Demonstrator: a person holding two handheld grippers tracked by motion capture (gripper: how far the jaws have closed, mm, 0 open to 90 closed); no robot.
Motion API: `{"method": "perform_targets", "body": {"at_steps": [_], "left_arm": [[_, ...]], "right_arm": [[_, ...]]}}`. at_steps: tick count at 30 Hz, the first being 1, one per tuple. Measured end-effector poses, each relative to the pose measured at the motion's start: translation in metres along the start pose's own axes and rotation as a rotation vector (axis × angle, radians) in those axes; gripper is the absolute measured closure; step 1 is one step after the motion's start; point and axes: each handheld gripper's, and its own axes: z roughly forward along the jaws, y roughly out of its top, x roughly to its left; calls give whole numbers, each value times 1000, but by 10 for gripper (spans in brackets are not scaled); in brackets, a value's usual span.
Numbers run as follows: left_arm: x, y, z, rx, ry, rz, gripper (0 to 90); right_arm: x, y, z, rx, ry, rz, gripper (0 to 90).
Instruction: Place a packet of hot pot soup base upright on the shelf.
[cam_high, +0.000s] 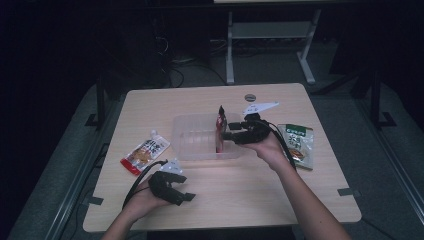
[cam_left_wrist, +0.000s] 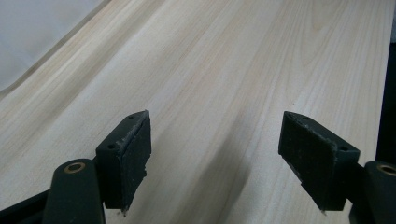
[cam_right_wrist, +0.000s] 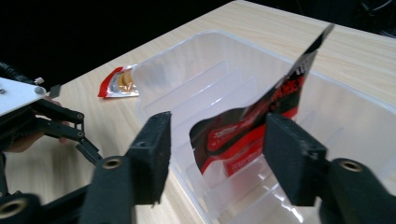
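A clear plastic bin sits mid-table. At its right end a red and black pouch stands upright inside it. My right gripper is at the bin's right wall, level with the pouch. In the right gripper view the gripper is open, its jaws wide apart. The pouch stands just beyond them in the bin, its edge hidden behind the right-hand jaw. My left gripper rests open near the table's front left. Between its jaws is bare wood.
A white and red pouch lies left of the bin, also in the right gripper view. A green pouch lies right of the bin, by my right hand. A small dark disc sits near the table's far edge.
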Motion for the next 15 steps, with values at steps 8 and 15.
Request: {"method": "perform_targets", "body": {"at_steps": [8, 15], "left_arm": [[0, 0, -2, -11, 2, -5, 253], [0, -1, -3, -4, 6, -6, 255]], "right_arm": [[3, -6, -15, 7, -42, -13, 330], [8, -14, -26, 9, -65, -34, 330]]}}
